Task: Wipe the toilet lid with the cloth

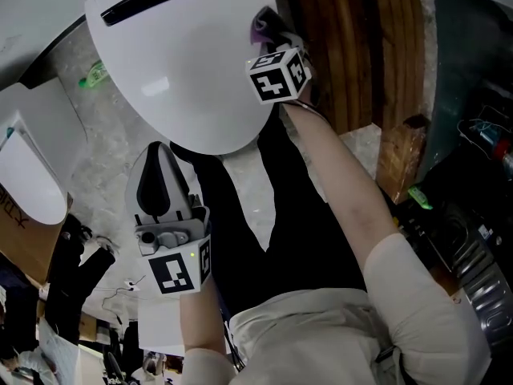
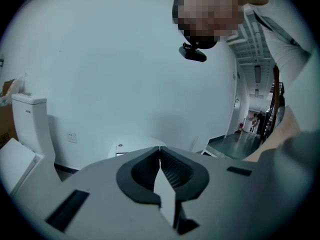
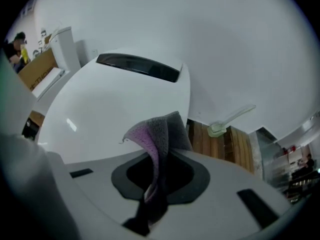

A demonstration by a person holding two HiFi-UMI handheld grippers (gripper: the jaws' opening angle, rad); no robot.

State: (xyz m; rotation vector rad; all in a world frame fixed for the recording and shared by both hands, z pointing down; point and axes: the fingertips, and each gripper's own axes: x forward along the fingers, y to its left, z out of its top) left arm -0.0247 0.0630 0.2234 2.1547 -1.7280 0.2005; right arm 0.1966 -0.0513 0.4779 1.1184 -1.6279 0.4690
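Observation:
The white oval toilet lid (image 1: 176,62) with a dark slot near its top fills the upper head view and shows as the lid (image 3: 110,104) in the right gripper view. My right gripper (image 1: 275,38) is at the lid's right edge, shut on a purple-grey cloth (image 1: 263,22). That cloth (image 3: 159,134) sticks up folded from between the right gripper (image 3: 160,156) jaws, just off the lid surface. My left gripper (image 1: 160,152) hangs below the lid's near edge, apart from it. The left gripper (image 2: 160,151) is shut with nothing in it.
A wooden panel (image 1: 361,46) stands right of the lid, with a pale green brush handle (image 3: 227,124) against the wall. A second white toilet (image 1: 32,175) sits at the left, and a green bottle (image 1: 94,74) lies on the floor. Cables and clutter fill the right side (image 1: 473,215).

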